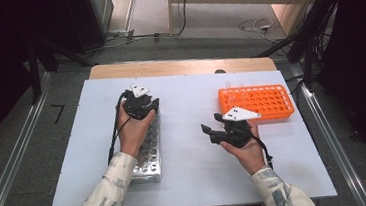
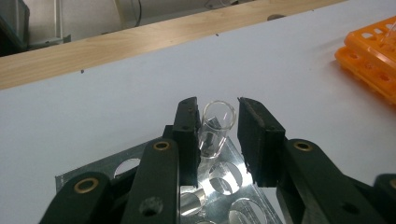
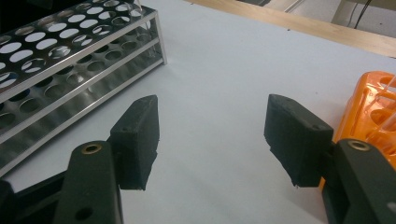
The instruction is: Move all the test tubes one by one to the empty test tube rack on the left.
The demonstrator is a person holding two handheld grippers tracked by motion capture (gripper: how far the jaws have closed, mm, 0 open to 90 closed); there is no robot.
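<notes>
- White table top (image 1: 192, 177): the work surface; it carries both racks, set well apart so each hand has its own side.
- Metal rack (image 1: 148, 151): a long perforated rack lying lengthwise on the person's left, under the left hand; its rows of round holes keep tubes standing upright.
- Orange rack (image 1: 256, 102): a plastic grid at the far right; a few clear tubes stand at its far left corner, which suggests tubes pass between the two racks.
- Right gripper (image 3: 212, 140): held low over bare table between the racks, jaws wide apart with nothing between them, apparently waiting its turn.
- Left gripper (image 2: 215, 140): poised over the far end of the metal rack, pointing down at a corner hole. Its jaws stand narrowly apart around the tube; a sliver of gap shows on the right side, while the left pad lies close against the glass, so the tube looks freed or nearly so.
- Glass tube (image 2: 215, 128): a clear, open-mouthed tube seated in a hole near the rack's far end, leaning slightly, its top between the left jaws.
</notes>
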